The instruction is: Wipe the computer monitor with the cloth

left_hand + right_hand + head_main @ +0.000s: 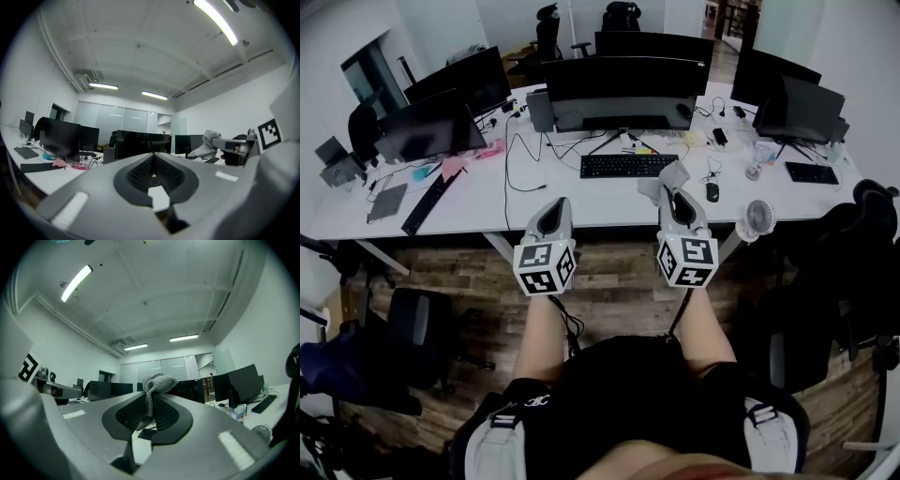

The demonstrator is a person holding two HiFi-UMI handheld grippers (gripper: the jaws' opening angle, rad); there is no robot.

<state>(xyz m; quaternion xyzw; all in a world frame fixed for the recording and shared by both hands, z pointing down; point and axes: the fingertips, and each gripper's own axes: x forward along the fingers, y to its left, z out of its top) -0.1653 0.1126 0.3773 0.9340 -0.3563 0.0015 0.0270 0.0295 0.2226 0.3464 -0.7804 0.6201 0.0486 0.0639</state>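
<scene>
A wide curved black monitor [623,89] stands at the middle of the white desk [534,202], with a black keyboard [628,165] in front of it. My right gripper [673,194] hovers over the desk's front edge, to the right of the keyboard. It is shut on a grey knitted cloth [661,181], which bunches above the jaw tips in the right gripper view [157,383]. My left gripper [555,204] is held level beside it, left of the keyboard, shut with nothing in it [154,154]. Both point towards the monitor [140,143].
More dark monitors stand at the left [431,127] and right [797,103] of the desk. A mouse [712,191], a small white fan [757,217], cables and a second keyboard [811,172] lie to the right. Office chairs [417,333] stand on the wooden floor at both sides.
</scene>
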